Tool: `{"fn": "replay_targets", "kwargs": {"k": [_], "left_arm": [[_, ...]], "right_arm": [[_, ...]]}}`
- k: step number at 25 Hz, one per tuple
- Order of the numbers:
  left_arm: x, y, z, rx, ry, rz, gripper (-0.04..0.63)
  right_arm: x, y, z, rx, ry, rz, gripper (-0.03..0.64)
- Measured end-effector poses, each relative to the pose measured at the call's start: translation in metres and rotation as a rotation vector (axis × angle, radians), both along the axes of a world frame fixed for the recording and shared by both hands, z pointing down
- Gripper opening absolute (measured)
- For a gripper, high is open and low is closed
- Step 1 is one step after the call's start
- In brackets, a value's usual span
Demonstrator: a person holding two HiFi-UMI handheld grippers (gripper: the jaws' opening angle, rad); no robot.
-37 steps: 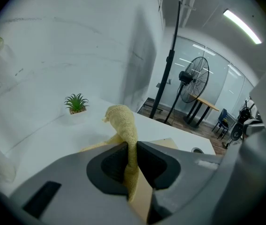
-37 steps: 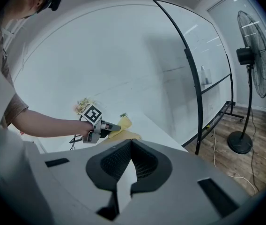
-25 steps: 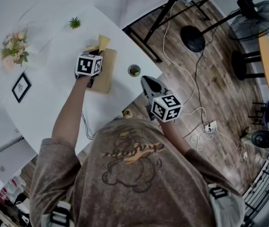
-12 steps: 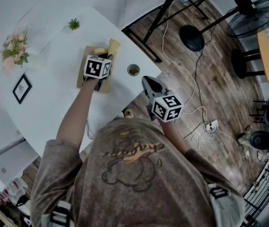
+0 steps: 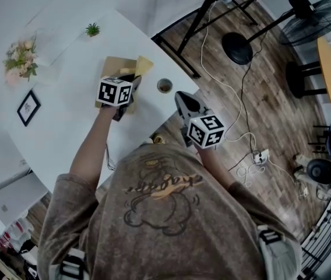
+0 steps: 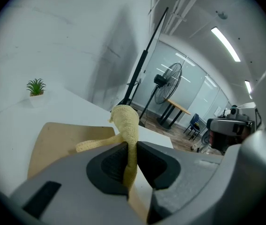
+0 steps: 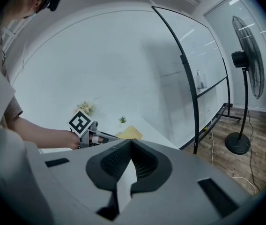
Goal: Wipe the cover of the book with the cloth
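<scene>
Left fingers (image 6: 106, 167) pinching 1 cloth (image 6: 126, 124), 1 book (image 6: 58, 142)

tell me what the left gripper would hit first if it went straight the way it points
Apart from the cloth it is shut on, the left gripper would likely meet the white table just past the book, near its far edge. Depth is unclear, so it might pass over.

From your head, your left gripper (image 5: 131, 81) covers the book's (image 5: 112, 66) 5 o'clock corner and its own hold on the cloth (image 5: 144, 66). In the left gripper view the cloth's lower end drops out of sight between the jaws, and the book's near edge lies behind them. The round thing (image 5: 164, 86) at the book's 3 o'clock is too small to name, perhaps a cup.
</scene>
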State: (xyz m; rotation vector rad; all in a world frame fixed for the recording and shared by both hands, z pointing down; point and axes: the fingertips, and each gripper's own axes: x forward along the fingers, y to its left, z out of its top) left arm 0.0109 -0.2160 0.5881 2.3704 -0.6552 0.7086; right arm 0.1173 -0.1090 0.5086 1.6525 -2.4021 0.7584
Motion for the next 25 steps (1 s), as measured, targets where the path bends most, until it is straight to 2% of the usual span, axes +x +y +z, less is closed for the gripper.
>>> {"fn": "replay_targets", "kwargs": {"k": [5,11,14,18,21,25], "left_arm": [[-0.044,0.015,-0.021,0.014,0.058,-0.109,0.048],[-0.120,0.026,-0.034,0.047,0.043,-0.282,0.048],[-0.160,0.027,-0.035,0.050,0.016,-0.391,0.048],[-0.206,0.036,-0.027,0.030,-0.062,-0.519,0.048],[-0.217,0.042,-0.019,0.014,-0.096,-0.560,0.048],[-0.210,0.045,-0.011,-0.014,-0.111,-0.562,0.048]], "right_arm": [[-0.002,-0.003,-0.003,0.007,-0.013,-0.018,0.002],[-0.019,-0.008,-0.003,0.012,-0.031,-0.074,0.002],[-0.030,-0.014,-0.002,0.014,-0.036,-0.106,0.002],[-0.041,-0.018,-0.002,0.021,-0.039,-0.136,0.002],[-0.044,-0.019,-0.003,0.022,-0.041,-0.152,0.002],[-0.046,-0.019,-0.002,0.023,-0.041,-0.159,0.002]]}}
